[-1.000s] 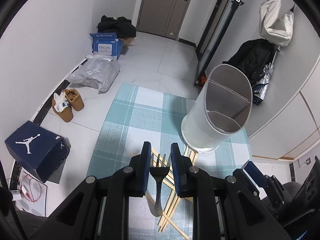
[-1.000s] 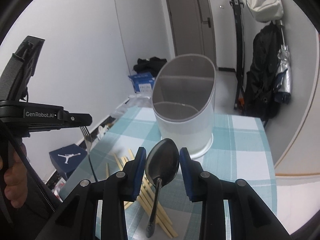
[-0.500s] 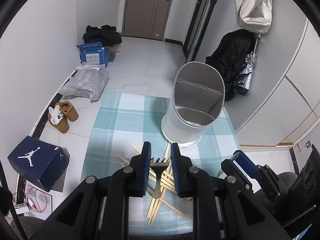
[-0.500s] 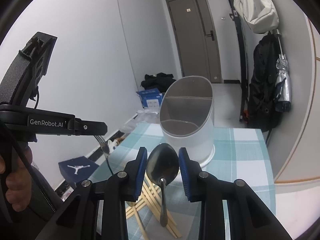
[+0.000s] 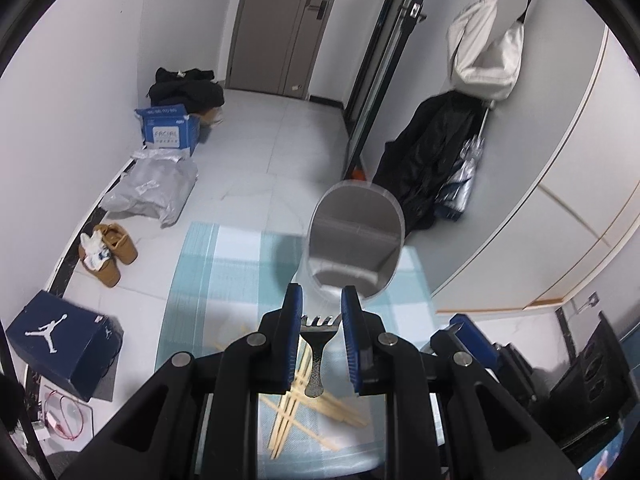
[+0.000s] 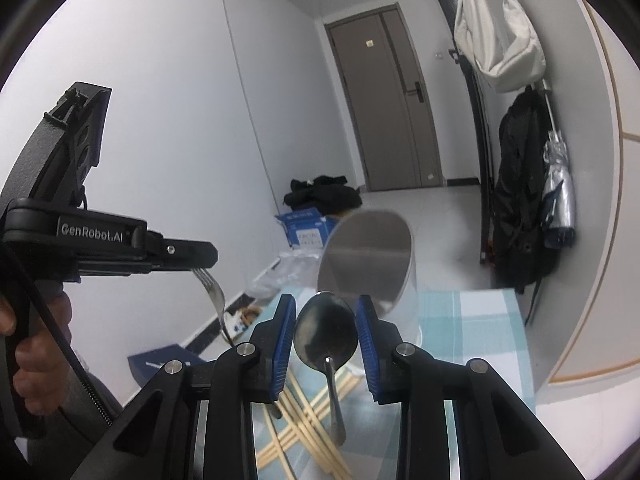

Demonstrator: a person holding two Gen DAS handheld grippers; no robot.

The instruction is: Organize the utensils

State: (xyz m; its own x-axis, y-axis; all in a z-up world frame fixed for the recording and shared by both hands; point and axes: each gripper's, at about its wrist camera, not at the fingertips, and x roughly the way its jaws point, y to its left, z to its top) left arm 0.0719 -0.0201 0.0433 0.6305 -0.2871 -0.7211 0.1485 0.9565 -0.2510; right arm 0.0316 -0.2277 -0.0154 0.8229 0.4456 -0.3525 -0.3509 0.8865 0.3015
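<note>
Steel fork [image 5: 318, 334] pinched in my left gripper [image 5: 320, 308], spoon [image 6: 326, 334] in my right gripper [image 6: 326, 330]; both have risen, holder [image 5: 354, 248] now farther below.

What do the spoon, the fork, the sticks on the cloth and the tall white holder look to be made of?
Spoon: polished metal, probably steel, with a mirror-like bowl.
Fork: metal too, grey with bright glints; handle looks textured.
Sticks: pale, matte chopsticks, likely bamboo or wood.
Holder: smooth white wall, probably plastic, possibly ceramic; greyer inside.

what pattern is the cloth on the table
Light blue and white checks, on the tablecloth; clearest in the left wrist view.
</note>
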